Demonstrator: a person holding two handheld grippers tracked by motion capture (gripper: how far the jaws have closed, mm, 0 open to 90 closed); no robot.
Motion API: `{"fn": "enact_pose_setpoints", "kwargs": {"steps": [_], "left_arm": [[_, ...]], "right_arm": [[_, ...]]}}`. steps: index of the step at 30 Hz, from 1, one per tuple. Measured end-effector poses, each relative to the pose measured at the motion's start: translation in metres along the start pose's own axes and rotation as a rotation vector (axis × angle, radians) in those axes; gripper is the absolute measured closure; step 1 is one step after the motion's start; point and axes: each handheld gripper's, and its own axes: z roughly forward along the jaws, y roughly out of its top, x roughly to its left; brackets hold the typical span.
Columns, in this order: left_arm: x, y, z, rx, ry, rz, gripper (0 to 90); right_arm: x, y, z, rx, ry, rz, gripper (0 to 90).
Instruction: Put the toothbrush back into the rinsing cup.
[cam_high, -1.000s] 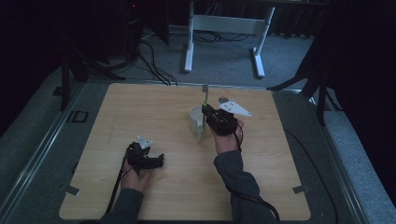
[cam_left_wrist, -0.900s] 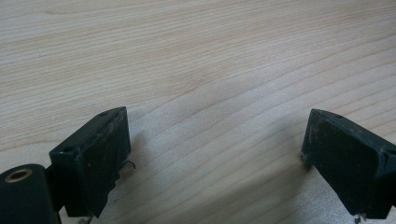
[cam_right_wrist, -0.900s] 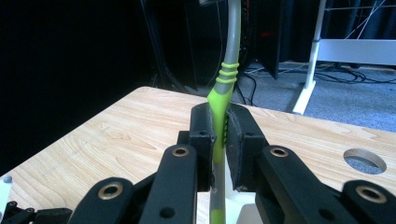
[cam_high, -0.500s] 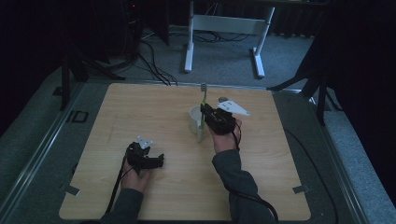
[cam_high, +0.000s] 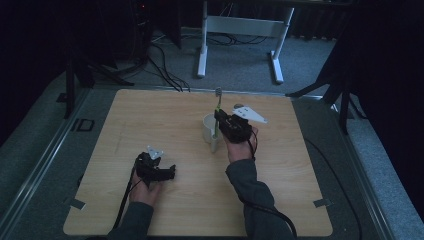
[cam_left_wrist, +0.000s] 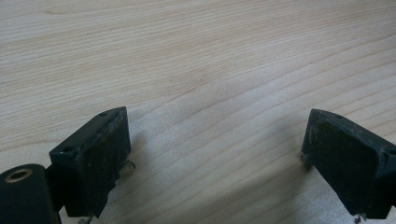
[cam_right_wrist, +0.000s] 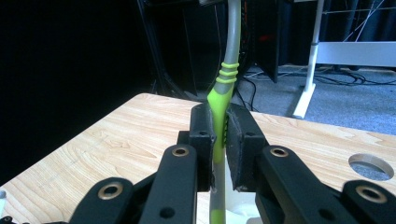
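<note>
one toothbrush (cam_right_wrist: 223, 93), one white cup (cam_high: 210, 127), two grippers, one wooden table (cam_high: 150, 115). right gripper (cam_high: 220, 120) is clamping the green-and-grey toothbrush by its handle, directly above the cup, lower end dipping inside. toothbrush is standing upright, long axis vertical, bristle head pointing up. since the earlier frame both hands are keeping their places. left gripper (cam_high: 167, 172) is resting well left of the cup, jaws standing apart, nothing between them.

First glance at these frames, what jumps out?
The green and grey toothbrush stands upright, clamped in the right hand-held gripper over the white cup near the middle of the wooden table. Nearer the person, the left hand-held gripper rests open on bare wood.
</note>
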Motion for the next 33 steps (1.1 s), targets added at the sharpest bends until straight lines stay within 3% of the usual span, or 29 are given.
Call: {"fn": "enact_pose_setpoints", "kwargs": {"steps": [23, 33], "left_arm": [[0.0, 0.0, 0.0, 0.0, 0.0, 0.0, 8.2], [0.0, 0.0, 0.0, 0.0, 0.001, 0.0, 8.2]], "right_arm": [[0.0, -0.012, 0.004, 0.016, -0.003, -0.005, 81.0], [0.001, -0.018, 0.002, 0.058, 0.006, -0.026, 78.6]]}}
